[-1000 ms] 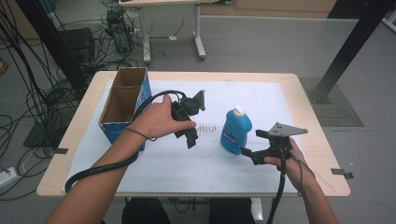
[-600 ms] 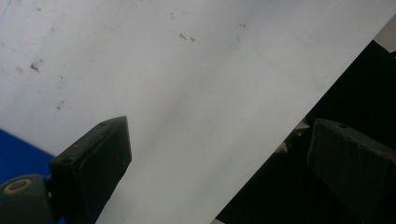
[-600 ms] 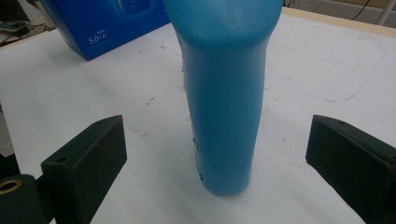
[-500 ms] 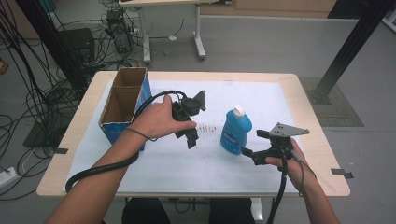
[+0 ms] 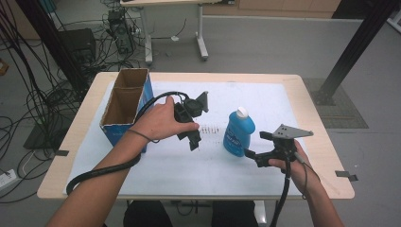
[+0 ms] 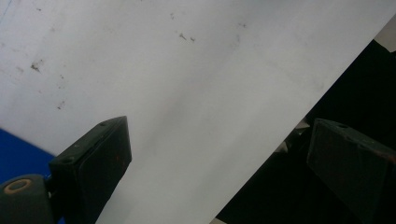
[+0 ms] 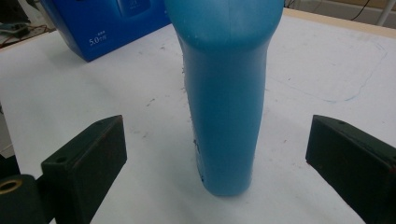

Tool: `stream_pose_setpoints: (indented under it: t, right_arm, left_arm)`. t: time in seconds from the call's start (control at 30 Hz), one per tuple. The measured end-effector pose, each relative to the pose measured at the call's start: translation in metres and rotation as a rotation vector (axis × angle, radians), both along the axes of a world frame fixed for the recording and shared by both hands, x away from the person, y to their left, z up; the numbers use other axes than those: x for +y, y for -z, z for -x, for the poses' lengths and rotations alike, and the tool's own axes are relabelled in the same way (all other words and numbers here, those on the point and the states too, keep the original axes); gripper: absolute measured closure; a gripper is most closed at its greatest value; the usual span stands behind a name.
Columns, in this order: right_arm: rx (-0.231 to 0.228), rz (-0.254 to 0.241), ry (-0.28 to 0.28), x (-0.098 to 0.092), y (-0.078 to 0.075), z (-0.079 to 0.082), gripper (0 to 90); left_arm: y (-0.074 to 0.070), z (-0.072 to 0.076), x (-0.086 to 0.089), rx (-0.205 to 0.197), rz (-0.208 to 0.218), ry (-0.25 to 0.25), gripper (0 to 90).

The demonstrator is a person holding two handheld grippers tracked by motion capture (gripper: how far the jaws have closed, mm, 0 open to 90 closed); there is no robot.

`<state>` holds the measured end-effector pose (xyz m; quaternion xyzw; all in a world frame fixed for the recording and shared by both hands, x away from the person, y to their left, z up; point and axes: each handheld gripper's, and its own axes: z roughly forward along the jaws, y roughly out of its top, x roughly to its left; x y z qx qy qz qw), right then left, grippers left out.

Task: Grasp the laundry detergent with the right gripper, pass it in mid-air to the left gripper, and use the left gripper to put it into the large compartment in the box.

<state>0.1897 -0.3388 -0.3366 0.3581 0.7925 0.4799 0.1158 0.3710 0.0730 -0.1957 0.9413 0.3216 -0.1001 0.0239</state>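
Tall blue plastic bottle with white cap (image 5: pixel 239 132) upright on white table cover (image 5: pixel 283 101), straight ahead of right gripper (image 7: pixel 217 154), centred between spread jaws, untouched. Left gripper (image 6: pixel 219 163) also spread, empty, farther off, near open blue cardboard box (image 5: pixel 124 113).

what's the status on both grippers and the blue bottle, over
Right gripper open, jaws either side of blue bottle, not touching. Left gripper open, empty, over white mat. Bottle upright. Nothing between.
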Motion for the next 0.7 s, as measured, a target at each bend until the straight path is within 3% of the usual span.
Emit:
stream_pose_setpoints:
  t: [0.7]
  right_arm:
    - [-0.005, -0.005, 0.001, 0.0001, -0.0006, -0.0003, 5.3]
  left_arm:
    - [-0.0001, -0.0019, -0.0009, 0.004, 0.0, 0.0, 6.7]
